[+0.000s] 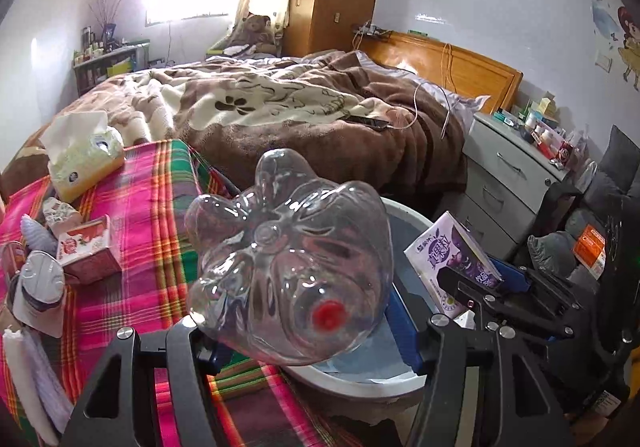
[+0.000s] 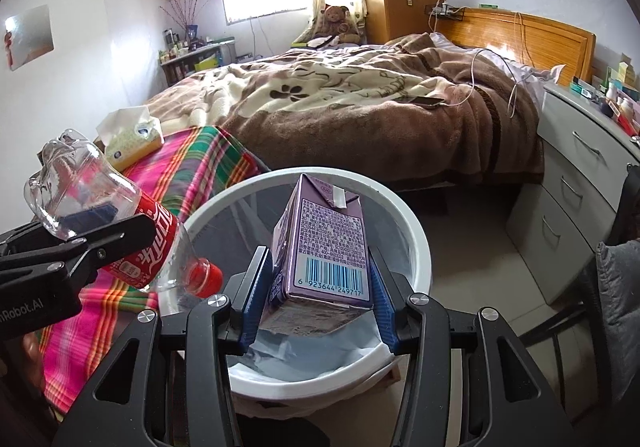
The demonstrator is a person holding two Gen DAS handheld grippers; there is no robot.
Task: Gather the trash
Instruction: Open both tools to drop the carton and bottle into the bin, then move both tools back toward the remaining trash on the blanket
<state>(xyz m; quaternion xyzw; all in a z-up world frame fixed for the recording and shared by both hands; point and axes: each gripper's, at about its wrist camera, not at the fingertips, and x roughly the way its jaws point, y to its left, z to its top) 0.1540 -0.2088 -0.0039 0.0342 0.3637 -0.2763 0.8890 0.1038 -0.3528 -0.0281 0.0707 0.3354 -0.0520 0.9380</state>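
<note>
I note left gripper (image 2: 86,223) jaws clenched on the empty clear plastic cola bottle (image 1: 292,279), right gripper (image 2: 316,287) jaws grasping the purple drink carton (image 2: 324,243), both over the white round bin (image 2: 416,231).

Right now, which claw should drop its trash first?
Right. Its claw holds the carton directly over the bin; the left claw's bottle hangs mostly over the cloth beside the rim.

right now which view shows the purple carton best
The right wrist view. There the purple drink carton fills the centre, clamped in the right gripper above the white trash bin, with barcode and printed panel facing the camera. The left wrist view shows only its front face off to the right, partly hidden by that gripper.
</note>
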